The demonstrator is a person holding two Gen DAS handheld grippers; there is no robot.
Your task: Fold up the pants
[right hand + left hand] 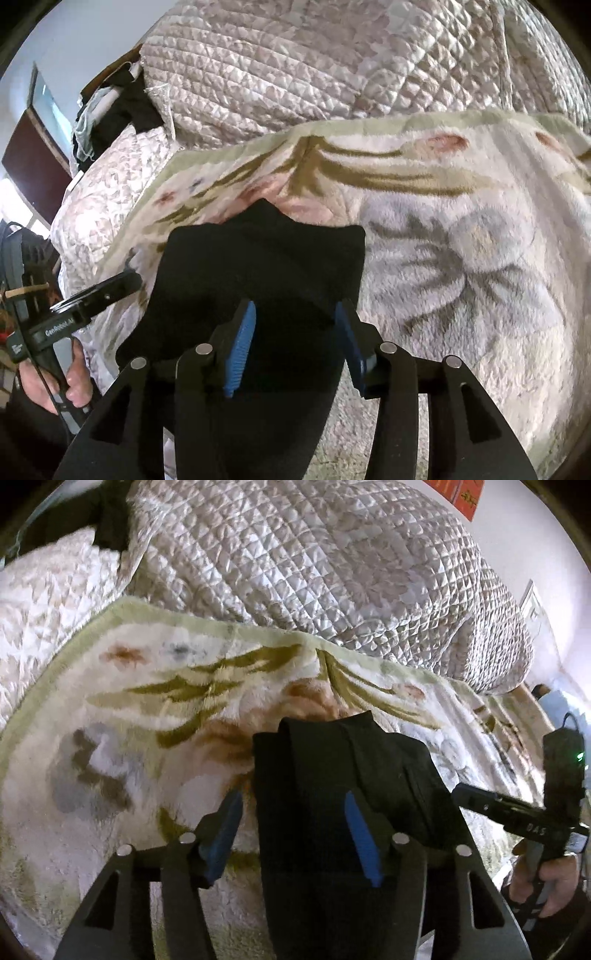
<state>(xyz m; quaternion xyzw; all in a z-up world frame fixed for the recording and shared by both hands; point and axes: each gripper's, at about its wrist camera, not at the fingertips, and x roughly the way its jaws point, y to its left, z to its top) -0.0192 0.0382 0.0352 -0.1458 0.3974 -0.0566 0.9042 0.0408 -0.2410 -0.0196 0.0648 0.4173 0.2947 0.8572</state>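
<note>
Left wrist view: the left tool stands fairly wide, its blue pads apart and pressing nothing. The black pants lie on the floral blanket spread over the bed, already bunched into a narrow, layered stack. One pad sits over the dark cloth, the other just off its left edge over the blanket. The fabric looks soft, limp and light; it will likely sag and slide apart unless all layers are pinched together near an edge or corner. To the right, the right tool is held by a hand; its body reads "DAS".

Right wrist view: the right tool is also moderately wide, with both pads over the pants and nothing clamped. The cloth's far edge, ahead of the tool, is wavy and uneven. At left, the left tool carries white lettering, partly legible as "GenRobot.AI".
</note>
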